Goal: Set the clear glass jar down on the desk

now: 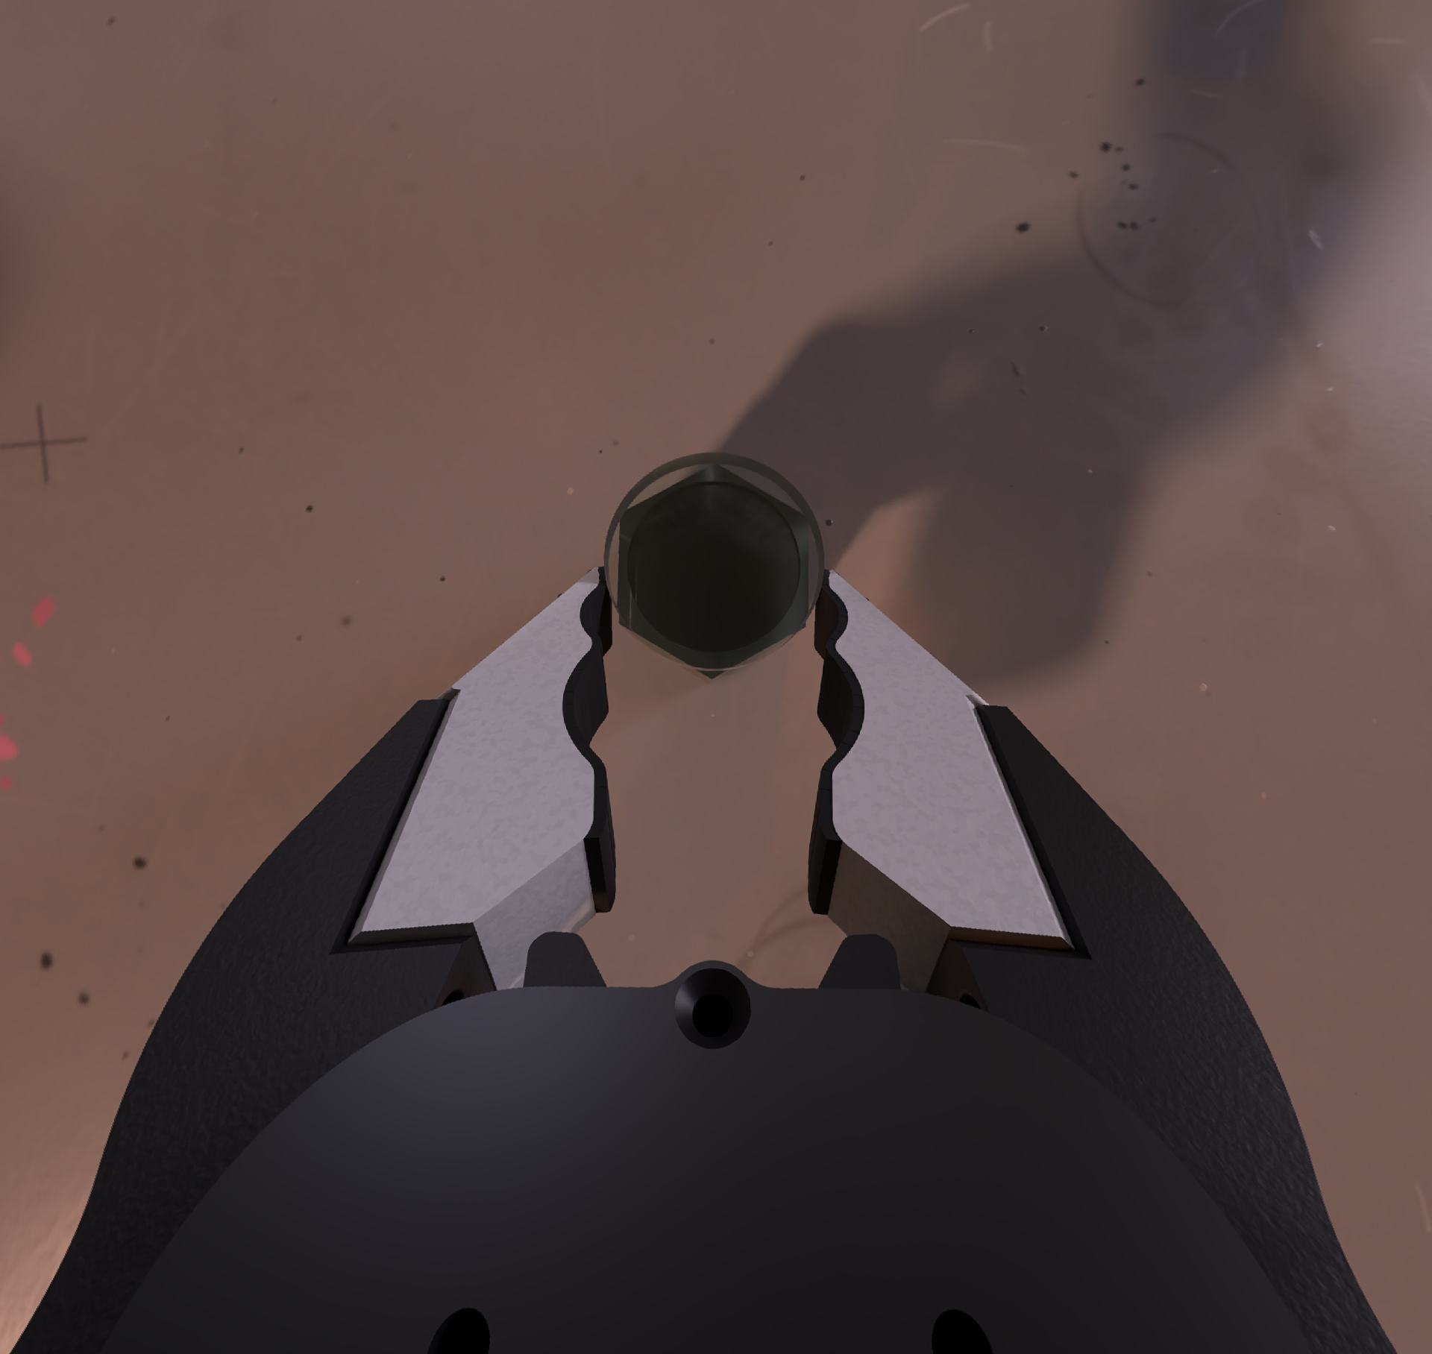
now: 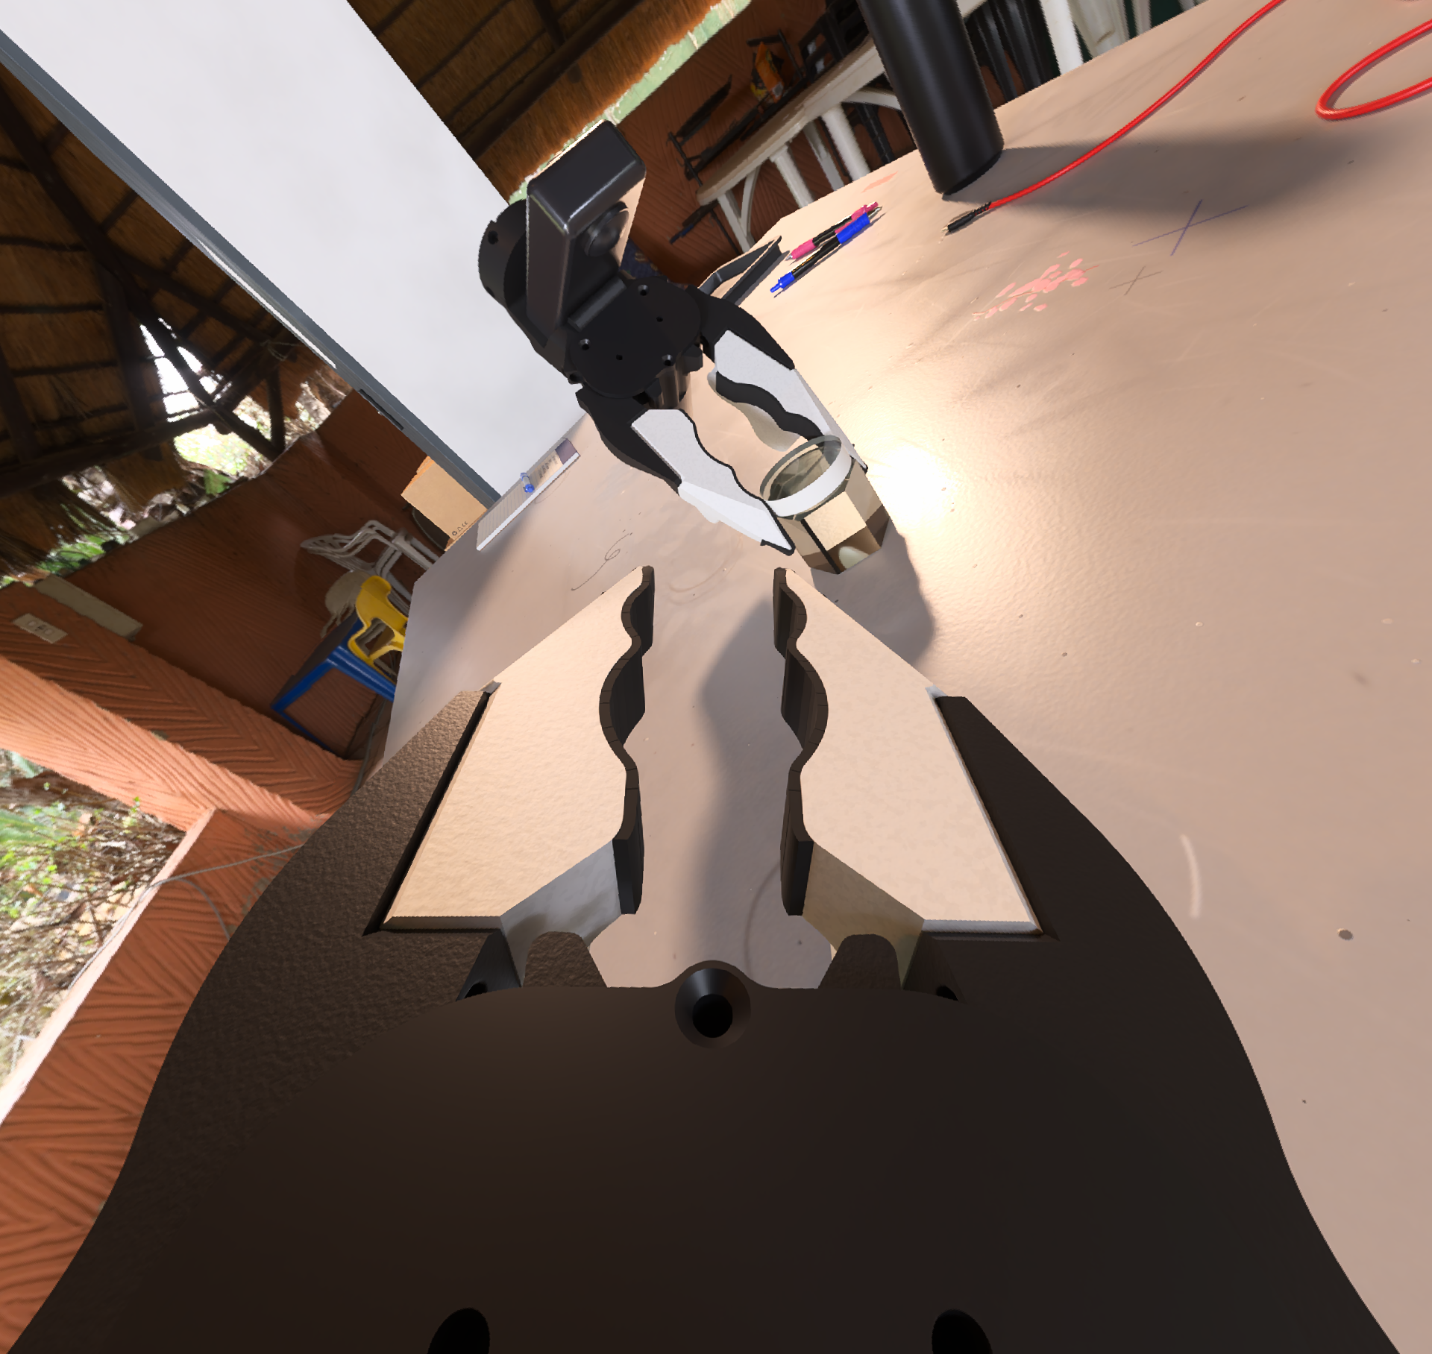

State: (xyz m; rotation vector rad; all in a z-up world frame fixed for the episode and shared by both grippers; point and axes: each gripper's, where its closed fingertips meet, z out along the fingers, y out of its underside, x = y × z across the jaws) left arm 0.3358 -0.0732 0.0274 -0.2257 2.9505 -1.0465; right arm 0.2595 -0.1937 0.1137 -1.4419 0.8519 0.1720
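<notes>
- The right gripper (image 2: 713, 589), black-bodied with two pale, wavy-edged fingers, fills the near part of its own view; its fingers stand apart with only bare desk between them, gripping nothing, and it is tilted low over the pinkish-tan desk (image 2: 1123, 620).
- Just beyond it, the left gripper (image 2: 806, 496) angles down toward the desk, one finger on each side of the single clear glass jar (image 2: 825, 507).
- In the left wrist view this left gripper (image 1: 711, 581) points straight down, and its fingertips (image 1: 593, 589) press the rim of the clear glass jar (image 1: 711, 561) from both sides, clenched on it.
- The jar stands upright, open mouth up, faceted below a round rim; its base looks at or just above the desk (image 1: 310, 232), and I cannot tell whether it touches.
- Farther off lie three pens (image 2: 825, 244), pink and blue, close together.
- Near them stands one black cylindrical post (image 2: 922, 54), upright on the desk.
- One red cable (image 2: 1162, 89) loops past the post.
- At the desk's far edge rests one white keyboard-like slab (image 2: 527, 496), beside one large white board (image 2: 256, 155).
</notes>
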